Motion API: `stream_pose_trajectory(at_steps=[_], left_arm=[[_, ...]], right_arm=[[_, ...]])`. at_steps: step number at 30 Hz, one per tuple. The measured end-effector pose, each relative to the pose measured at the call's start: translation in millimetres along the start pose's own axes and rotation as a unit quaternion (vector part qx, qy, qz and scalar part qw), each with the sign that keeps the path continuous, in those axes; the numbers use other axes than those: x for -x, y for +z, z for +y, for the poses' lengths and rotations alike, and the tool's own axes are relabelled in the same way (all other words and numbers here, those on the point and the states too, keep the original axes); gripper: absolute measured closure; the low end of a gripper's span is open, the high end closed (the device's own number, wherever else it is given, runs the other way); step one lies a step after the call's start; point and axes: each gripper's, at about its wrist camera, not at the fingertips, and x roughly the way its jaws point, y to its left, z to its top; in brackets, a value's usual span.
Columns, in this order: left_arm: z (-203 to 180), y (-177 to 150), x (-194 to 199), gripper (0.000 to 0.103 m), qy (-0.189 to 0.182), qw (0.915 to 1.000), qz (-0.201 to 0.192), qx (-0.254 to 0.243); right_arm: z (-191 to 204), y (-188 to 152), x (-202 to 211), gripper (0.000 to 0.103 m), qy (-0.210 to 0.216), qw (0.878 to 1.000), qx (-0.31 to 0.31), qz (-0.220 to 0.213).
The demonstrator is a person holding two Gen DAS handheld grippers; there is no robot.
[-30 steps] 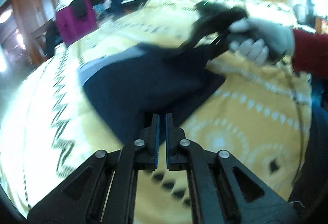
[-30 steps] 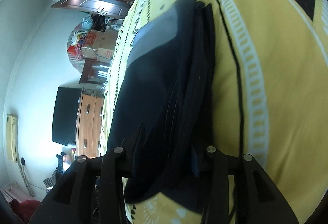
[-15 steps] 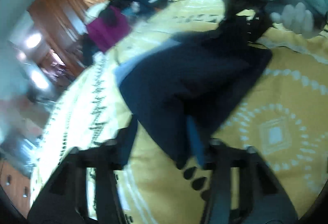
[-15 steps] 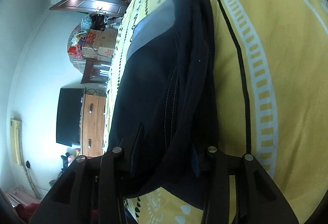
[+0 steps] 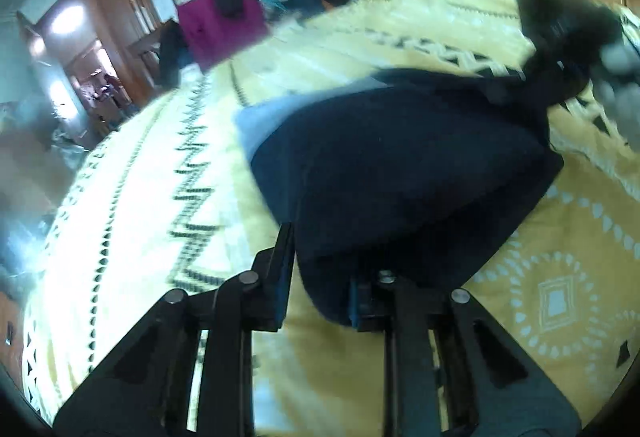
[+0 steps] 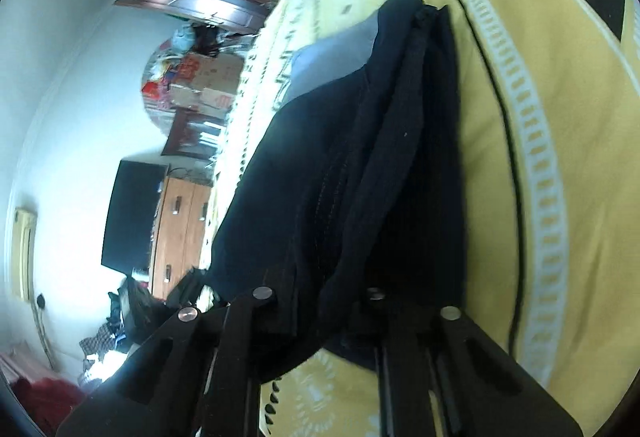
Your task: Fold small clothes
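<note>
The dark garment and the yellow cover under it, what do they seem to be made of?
The dark garment looks like soft, matte, navy-black woven cloth: it drapes in limp folds and shows a stitched seam. The yellow cover looks like a soft matte bedspread with a printed or woven white and black pattern; the exact fibre of either cannot be told.

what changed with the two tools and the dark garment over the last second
The left tool, shut and clear of the cloth a second ago, opened and has been closing on the near corner of the dark garment. The right tool, which straddled the far end with jaws apart, has been closing on that folded edge. The garment stays on the yellow bedspread.
</note>
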Motion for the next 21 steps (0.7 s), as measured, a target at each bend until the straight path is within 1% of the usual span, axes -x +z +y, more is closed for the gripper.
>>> stream_pose_trajectory(at_steps=[1,2,3,4,5,6,8,10,11,13,15,17,18,19,20,21], left_arm=[[3,-4,-3,0.081,-0.017,0.9998,0.01,0.004],[0,-10,-14,0.079,-0.044,0.9984,0.035,-0.003],[-11,-21,-27,0.078,-0.054,0.9963,0.06,-0.03],[-25,-37,-42,0.076,-0.037,0.9937,0.081,-0.068],[-31,-45,-47,0.076,-0.025,0.9932,0.079,-0.082],[-29,-42,-45,0.076,-0.027,0.9938,0.076,-0.078],[-17,-36,-37,0.071,-0.048,0.9949,0.073,-0.05],[-6,-37,-24,0.07,-0.061,0.995,0.074,-0.027],[-1,-37,-14,0.068,-0.064,0.9955,0.067,-0.019],[8,-36,8,0.068,-0.066,0.9967,0.046,-0.007],[16,-31,26,0.068,-0.058,0.9981,0.018,0.004],[29,-19,38,0.068,-0.06,0.9977,-0.015,0.028],[37,-10,43,0.066,-0.053,0.9971,-0.038,0.04],[41,-4,45,0.061,-0.054,0.9959,-0.052,0.051],[46,4,42,0.057,-0.064,0.9941,-0.062,0.062],[49,12,28,0.057,-0.074,0.9928,-0.067,0.067]], right_arm=[[-4,-5,-1,0.094,-0.011,1.0,0.001,0.0],[-13,-10,-2,0.095,-0.017,1.0,-0.009,-0.001],[-29,-16,-5,0.095,-0.026,0.999,-0.029,-0.001],[-46,-22,-7,0.098,-0.031,0.999,-0.045,-0.001],[-58,-28,-9,0.099,-0.019,0.998,-0.057,-0.005],[-64,-33,-9,0.1,-0.007,0.998,-0.06,-0.015],[-54,-34,-7,0.097,-0.02,0.999,-0.045,-0.022],[-45,-35,-3,0.096,-0.023,0.999,-0.028,-0.025],[-44,-35,-2,0.095,-0.023,0.999,-0.023,-0.021],[-39,-38,0,0.087,-0.028,1.0,-0.014,-0.002],[-29,-44,9,0.084,-0.057,0.998,0.009,0.018],[-12,-50,22,0.08,-0.091,0.995,0.04,0.029],[2,-53,34,0.079,-0.111,0.992,0.062,0.026],[13,-54,42,0.079,-0.125,0.989,0.081,0.02],[29,-52,51,0.079,-0.143,0.984,0.108,0.006],[40,-51,55,0.079,-0.147,0.981,0.126,-0.007]])
